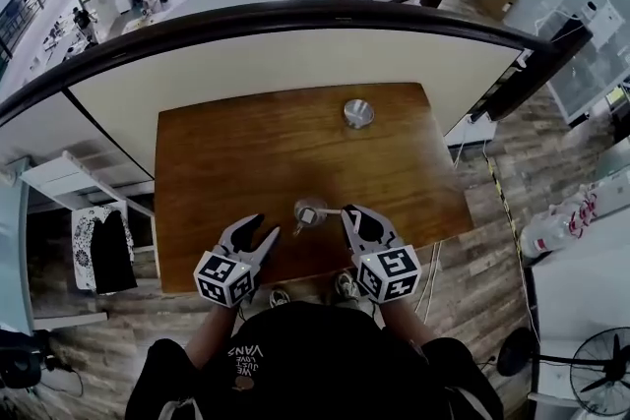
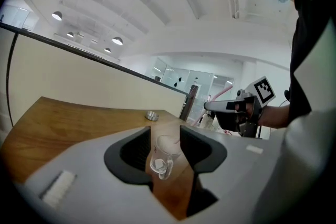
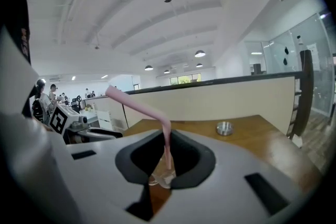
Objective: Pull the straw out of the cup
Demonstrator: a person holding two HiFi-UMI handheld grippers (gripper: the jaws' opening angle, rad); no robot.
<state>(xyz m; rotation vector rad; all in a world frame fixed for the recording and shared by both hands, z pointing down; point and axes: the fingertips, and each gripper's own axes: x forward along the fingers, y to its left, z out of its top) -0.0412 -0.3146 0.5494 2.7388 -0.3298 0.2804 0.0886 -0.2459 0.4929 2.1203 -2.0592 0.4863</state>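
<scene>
A clear glass cup [image 1: 307, 212] with a handle stands on the wooden table [image 1: 236, 162] near its front edge. My right gripper [image 1: 346, 213] is just right of it, shut on a pink bendy straw [image 3: 166, 139] whose bent top leans left. The straw's lower end hangs at the mouth of the cup [image 3: 160, 178]; I cannot tell if it is still inside. My left gripper [image 1: 268, 229] sits a little left of the cup, open, holding nothing. In the left gripper view the cup [image 2: 163, 157] shows ahead between the jaws, with the right gripper [image 2: 210, 106] and straw [image 2: 220, 94] beyond.
A small round metal dish [image 1: 357, 112] rests near the table's far edge, also seen as the dish [image 3: 224, 127] in the right gripper view. A dark curved railing [image 1: 295, 15] runs behind the table. The person's shoes [image 1: 345, 286] show at the near edge.
</scene>
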